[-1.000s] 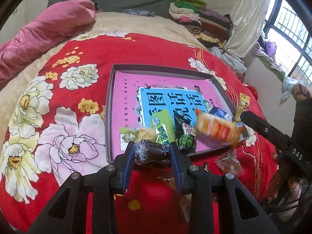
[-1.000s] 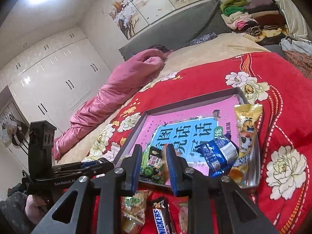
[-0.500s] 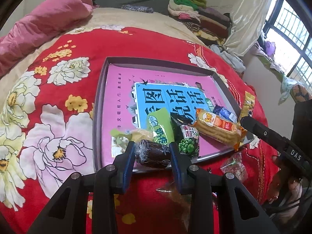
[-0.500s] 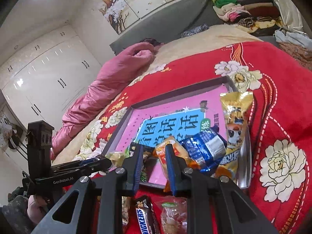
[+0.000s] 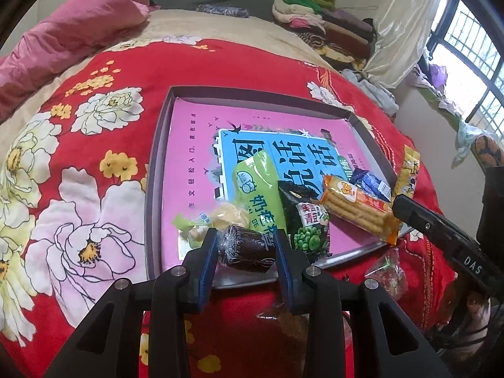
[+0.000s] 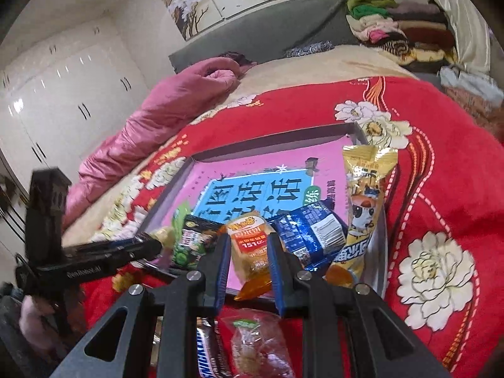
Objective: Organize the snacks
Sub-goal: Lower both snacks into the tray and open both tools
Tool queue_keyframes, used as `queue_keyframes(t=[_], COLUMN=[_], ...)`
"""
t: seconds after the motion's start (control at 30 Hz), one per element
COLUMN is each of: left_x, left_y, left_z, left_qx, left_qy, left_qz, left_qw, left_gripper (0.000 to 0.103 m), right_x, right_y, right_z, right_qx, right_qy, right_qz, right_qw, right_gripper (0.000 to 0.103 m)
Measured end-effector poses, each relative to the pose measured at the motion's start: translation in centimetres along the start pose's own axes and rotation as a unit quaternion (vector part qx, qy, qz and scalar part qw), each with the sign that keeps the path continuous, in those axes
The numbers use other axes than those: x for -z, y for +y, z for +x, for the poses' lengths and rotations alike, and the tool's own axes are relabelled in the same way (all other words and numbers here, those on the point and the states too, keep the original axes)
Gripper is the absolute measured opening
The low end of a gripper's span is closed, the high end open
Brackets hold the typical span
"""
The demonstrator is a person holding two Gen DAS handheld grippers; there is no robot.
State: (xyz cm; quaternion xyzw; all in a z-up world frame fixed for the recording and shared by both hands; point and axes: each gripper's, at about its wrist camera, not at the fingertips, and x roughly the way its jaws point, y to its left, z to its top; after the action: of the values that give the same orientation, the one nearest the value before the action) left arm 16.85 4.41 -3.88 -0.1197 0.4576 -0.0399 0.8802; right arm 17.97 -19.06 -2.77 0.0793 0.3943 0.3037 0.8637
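Snacks sit mostly along the near edge of the shallow tray (image 5: 157,170) on the red flowered bed (image 5: 78,163): a green packet (image 5: 258,186), a dark pea packet (image 5: 304,220), a pale wrapped sweet (image 5: 226,215), a blue packet (image 5: 368,181) and a tall yellow packet (image 6: 365,208) leaning at the tray's right edge. The far half of the tray is bare apart from its printed pink and blue lining.

The left hand-held gripper (image 5: 247,249) is clamped on a dark chocolate roll (image 5: 249,249), held above the tray's near rim, so that piece looks close to being set down. The right hand-held gripper (image 6: 249,252) is narrowed on the near end of an orange biscuit pack (image 6: 252,245); its far end reaches over the tray floor, and I cannot tell whether it rests there.

By my count about 5 snacks are already in, and 2 are in the jaws. Left on the bed near the tray are at least a clear-wrapped sweet (image 6: 261,343) and a chocolate bar (image 6: 208,352), so I judge the job well past halfway, with a few pieces still to collect.
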Motion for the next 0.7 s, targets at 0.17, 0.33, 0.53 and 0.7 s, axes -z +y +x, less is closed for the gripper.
queue_keyframes(t=[0.17,0.33,0.53,0.7], left_x=[-0.1,0.0,0.2,0.2], left_y=[-0.2,-0.5,-0.4,-0.5], left_z=[0.3,0.6,1.0,1.1], left_qx=[-0.006,-0.021,-0.029,-0.04], left_qy=[0.0,0.003,0.009,0.008], left_qz=[0.005,0.017,0.017,0.021], left_qw=[1.0,0.9996,0.9994,0.999], left_gripper=[0.036,0.036,0.037,0.037], right_x=[0.3,0.7,0.9,1.0], right_y=[1.0,2.0,2.0,2.1], right_z=[0.6,1.2,1.6,1.7], right_qx=[0.032,0.053,0.057,0.065], right_qy=[0.009,0.017,0.018,0.014], right_qz=[-0.044,-0.08,-0.083,-0.09], right_qw=[0.999,0.995,0.995,0.994], right_gripper=[0.024,0.025,0.025,0.025])
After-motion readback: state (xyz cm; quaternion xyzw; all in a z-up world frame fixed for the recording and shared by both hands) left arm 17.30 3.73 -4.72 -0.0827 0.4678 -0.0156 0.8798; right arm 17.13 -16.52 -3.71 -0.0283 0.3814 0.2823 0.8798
